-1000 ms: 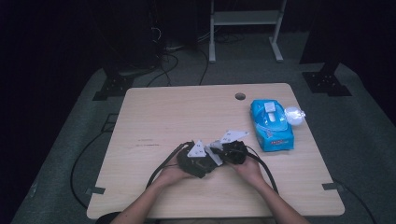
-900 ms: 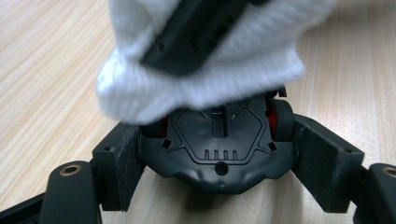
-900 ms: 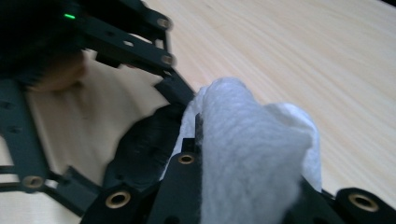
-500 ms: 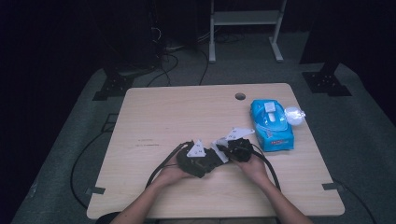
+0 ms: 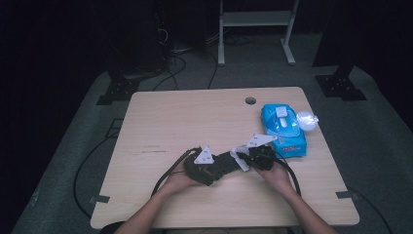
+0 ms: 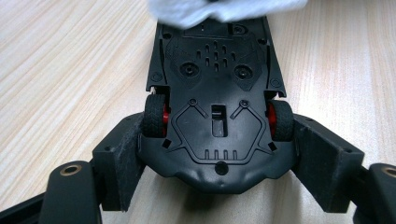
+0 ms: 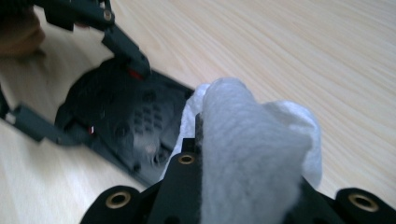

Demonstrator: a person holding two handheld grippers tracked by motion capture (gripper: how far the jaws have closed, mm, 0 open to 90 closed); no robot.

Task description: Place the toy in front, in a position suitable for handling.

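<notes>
Toy car (image 6: 217, 116): lies upside down at the centre of the left gripper view, black underside up, on the worktop (image 5: 195, 122).
Left tool (image 6: 217, 177): clamped on the car's sides by the rear wheels.
Right tool (image 7: 243, 186): pinched together on a white wipe (image 7: 252, 154), low in its own view.
Handling: the car looks light, stiff plastic, likely slippery; the flanks by the wheels offer the best hold. The wipe is soft and limp.
High view: wipe pack (image 5: 284, 127) at right of centre, apart from both tools.
Left gripper view: screw holes and red hubs.
</notes>
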